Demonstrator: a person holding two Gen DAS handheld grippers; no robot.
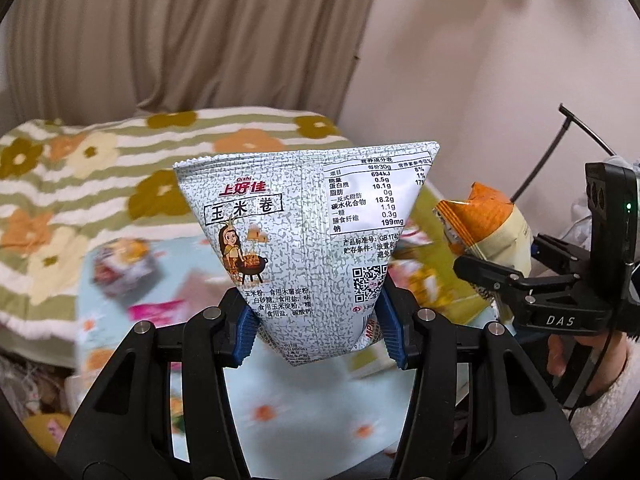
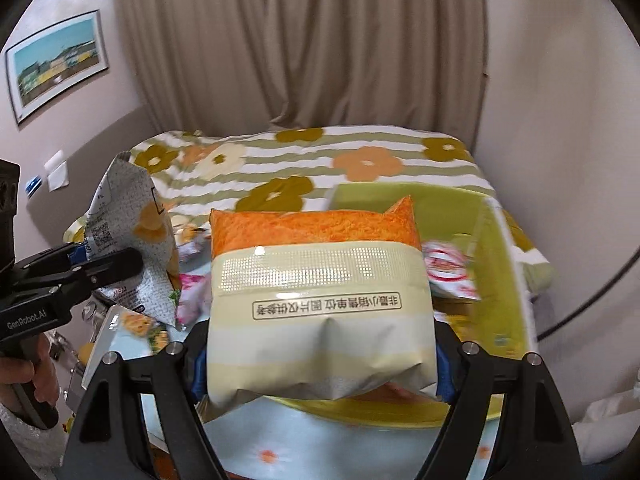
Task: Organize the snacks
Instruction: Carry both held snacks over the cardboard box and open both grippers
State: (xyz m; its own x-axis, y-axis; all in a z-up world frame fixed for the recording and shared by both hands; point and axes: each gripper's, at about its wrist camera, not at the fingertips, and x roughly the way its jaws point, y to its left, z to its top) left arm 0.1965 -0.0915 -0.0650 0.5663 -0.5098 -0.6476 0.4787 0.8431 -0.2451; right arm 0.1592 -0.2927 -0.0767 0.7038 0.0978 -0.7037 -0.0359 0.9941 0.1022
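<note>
My left gripper (image 1: 316,328) is shut on a grey-white speckled corn-roll snack bag (image 1: 308,232) and holds it up above the table. My right gripper (image 2: 320,368) is shut on an orange and cream snack bag (image 2: 320,300) and holds it above the near edge of a yellow-green box (image 2: 496,280). The right gripper with its orange bag (image 1: 480,224) shows at the right of the left wrist view. The left gripper with the grey bag (image 2: 132,240) shows at the left of the right wrist view. A red-and-white packet (image 2: 448,272) lies in the box.
A light blue flowered tablecloth (image 1: 312,408) covers the table, with several blurred snack packets (image 1: 124,268) on it. A bed with a striped flower blanket (image 2: 360,164) stands behind, beige curtains (image 2: 304,40) beyond it. A framed picture (image 2: 56,64) hangs at left.
</note>
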